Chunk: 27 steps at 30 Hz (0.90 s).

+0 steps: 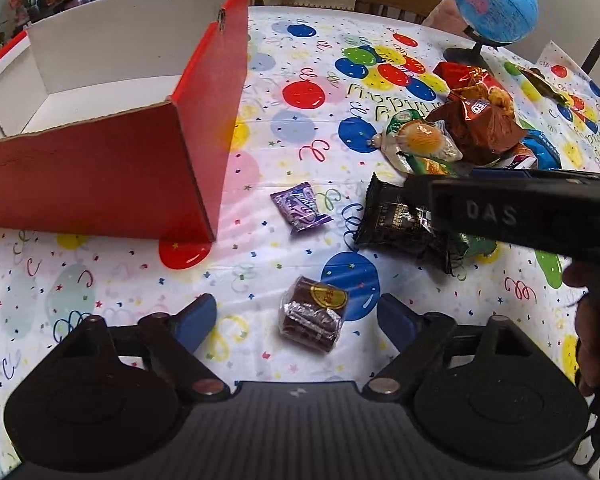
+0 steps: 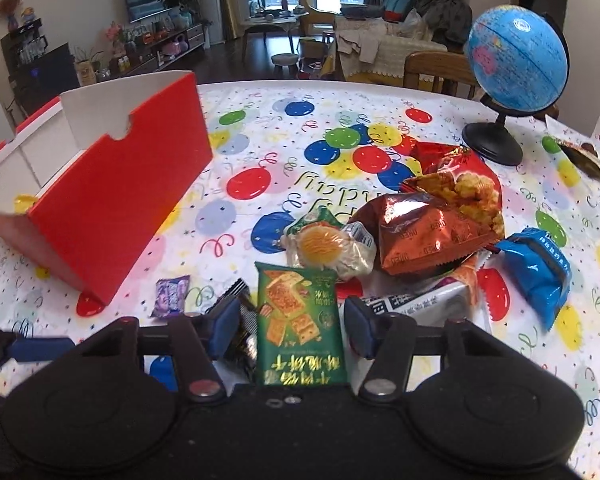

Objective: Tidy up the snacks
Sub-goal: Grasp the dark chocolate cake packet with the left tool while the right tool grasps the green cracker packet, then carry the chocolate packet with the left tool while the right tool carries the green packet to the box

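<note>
**Both grippers open over scattered snacks**

At lower centre of the right wrist view: right gripper [image 2: 292,326] spread wide around a green cracker packet [image 2: 300,328], pads clear of its edges. Behind it, an orange bag [image 2: 416,232] and blue packet [image 2: 540,268]. Upper left, a red box [image 2: 112,200].

Low in the left wrist view: left gripper [image 1: 296,320] equally wide, just beside a brown wrapped cake [image 1: 314,320] on the balloon tablecloth [image 1: 100,280]. Further up, purple candy [image 1: 300,208] and black packet [image 1: 404,220].

"DAS" embossed on right gripper [image 1: 488,213]; "OPEN" repeated along orange snack bag [image 2: 432,236] seam.
</note>
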### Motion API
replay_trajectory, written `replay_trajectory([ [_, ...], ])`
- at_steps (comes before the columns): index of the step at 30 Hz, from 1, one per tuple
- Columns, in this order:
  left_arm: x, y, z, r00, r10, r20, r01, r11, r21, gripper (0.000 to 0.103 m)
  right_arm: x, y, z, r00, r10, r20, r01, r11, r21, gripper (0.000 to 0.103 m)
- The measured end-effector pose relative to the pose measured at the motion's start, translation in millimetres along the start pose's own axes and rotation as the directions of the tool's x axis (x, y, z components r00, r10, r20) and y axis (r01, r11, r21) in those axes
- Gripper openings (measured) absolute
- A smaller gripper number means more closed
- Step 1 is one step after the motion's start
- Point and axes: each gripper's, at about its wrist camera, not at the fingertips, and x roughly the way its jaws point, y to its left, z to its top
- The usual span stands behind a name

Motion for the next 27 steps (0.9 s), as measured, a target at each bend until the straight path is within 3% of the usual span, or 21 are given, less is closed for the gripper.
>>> replay_trajectory([
  [6,2.7,-4.1,1.0,1.0,-0.011,0.0,0.011,1.0,0.017,0.062,9.9,-3.1,4.4,1.0,0.006,-0.016,-0.006,1.0,0.023,0.055],
  [13,0.9,-4.5,-1.3,1.0,-0.017,0.011,0.017,0.999,0.029,0.035,8.4,-1.1,4.4,1.0,0.007,-0.002,-0.007,1.0,0.028,0.041],
  [27,-21.9,10.0,-8.9,1.0,-0.023,-0.001,0.023,1.0,-0.015,0.033,-35.3,1.3,-8.4,0.997,0.003,0.081,-0.007,0.998,0.06,0.04],
])
